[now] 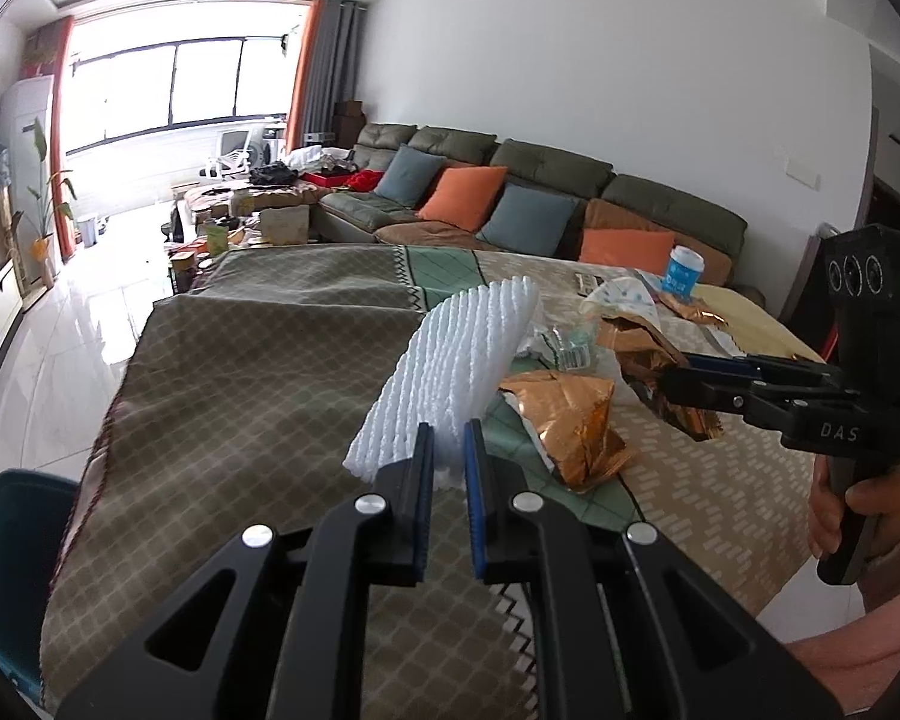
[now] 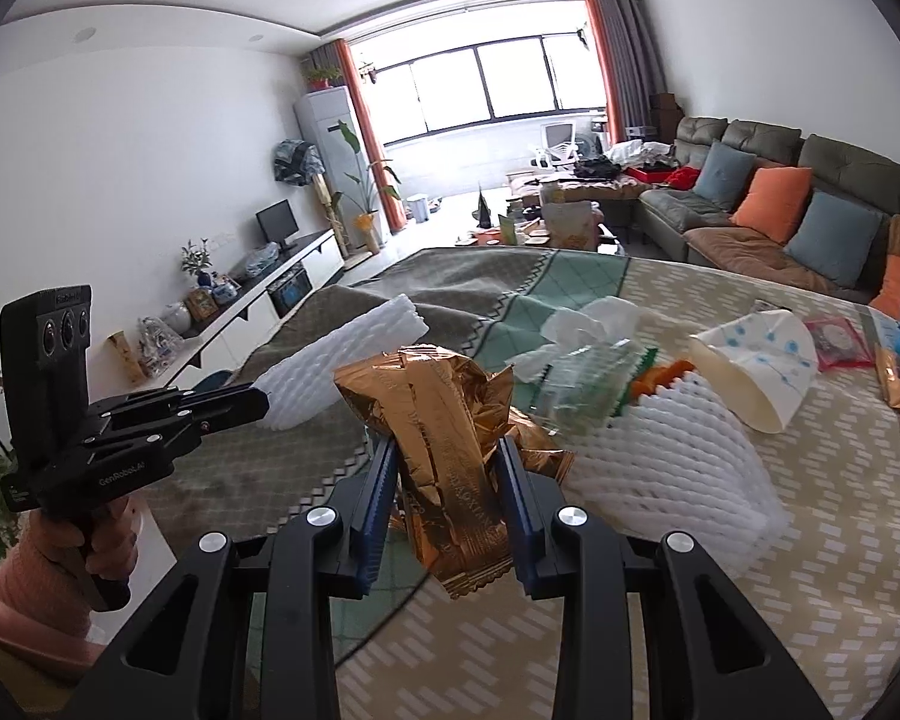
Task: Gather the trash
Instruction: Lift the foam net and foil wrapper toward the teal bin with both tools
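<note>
left tongs [image 1: 448, 450]: clamped on the bottom edge of a white foam fruit net [image 1: 450, 372], which sticks up tilted off the cloth, so it's lifted, not lying flat. From the other side you see those tongs [image 2: 263, 405] poking into the end of that net [image 2: 342, 360].

right tongs [image 2: 447, 480]: clenched on a crumpled gold foil wrapper [image 2: 444, 450], pads pressing both sides, wrapper standing up between them with its crimped end hanging down below. In the left wrist view they [image 1: 660, 381] come in from the right with foil bunched at the tips.

hands: left hand [image 2: 99, 546] wraps the handle, pink sleeve behind it. right hand [image 1: 858, 510] grips the other handle.

desk [image 1: 222, 420]: covered in a patterned cloth, olive diamond print on 1 side, green band in the middle, beige dashes on the other.

rest of the trash: a 2nd foam net [image 2: 672, 456] lies on the cloth just right of the held wrapper, another gold wrapper [image 1: 570, 426] lies beside the lifted net, clear crinkly plastic [image 2: 576, 384] and white tissue [image 2: 594, 318] behind, a tipped paper bowl [image 2: 756, 360] with blue dots, and a blue paper cup [image 1: 684, 270] standing at the far edge.

background: sofa [image 1: 510, 192] with orange and blue cushions along the wall, big bright window [image 2: 486, 84] at the far end.
</note>
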A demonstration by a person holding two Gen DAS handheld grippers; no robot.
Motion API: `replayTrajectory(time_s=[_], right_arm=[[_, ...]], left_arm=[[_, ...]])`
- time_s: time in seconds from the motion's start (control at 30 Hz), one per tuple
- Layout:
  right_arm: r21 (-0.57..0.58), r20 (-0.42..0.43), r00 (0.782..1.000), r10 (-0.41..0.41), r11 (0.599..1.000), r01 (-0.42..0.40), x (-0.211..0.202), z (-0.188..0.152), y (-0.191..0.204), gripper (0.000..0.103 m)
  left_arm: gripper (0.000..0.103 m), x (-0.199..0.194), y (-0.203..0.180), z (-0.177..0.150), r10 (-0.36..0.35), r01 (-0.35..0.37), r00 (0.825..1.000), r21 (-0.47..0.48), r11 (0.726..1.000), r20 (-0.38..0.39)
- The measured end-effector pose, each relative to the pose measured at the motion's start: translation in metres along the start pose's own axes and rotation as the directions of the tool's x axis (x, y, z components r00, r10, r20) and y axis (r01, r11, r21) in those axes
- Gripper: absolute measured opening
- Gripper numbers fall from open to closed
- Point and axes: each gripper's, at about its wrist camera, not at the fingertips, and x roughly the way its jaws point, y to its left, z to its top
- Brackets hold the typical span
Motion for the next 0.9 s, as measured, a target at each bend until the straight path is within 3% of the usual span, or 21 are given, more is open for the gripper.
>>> replayTrajectory(time_s=[0.57, 0.9], right_arm=[[-0.076, -0.026, 0.991, 0.132, 0.988, -0.134, 0.028, 0.013, 0.044, 0.034], [-0.113, -0.055, 0.976, 0.213, 0.969, -0.218, 0.049, 0.022, 0.071, 0.034]], left_arm=[[0.011, -0.046, 0.043, -0.016, 0.111, -0.106, 0.993, -0.118, 0.987, 0.038], [0.011, -0.08, 0.07, -0.023, 0.214, -0.2, 0.975, -0.177, 0.964, 0.063]])
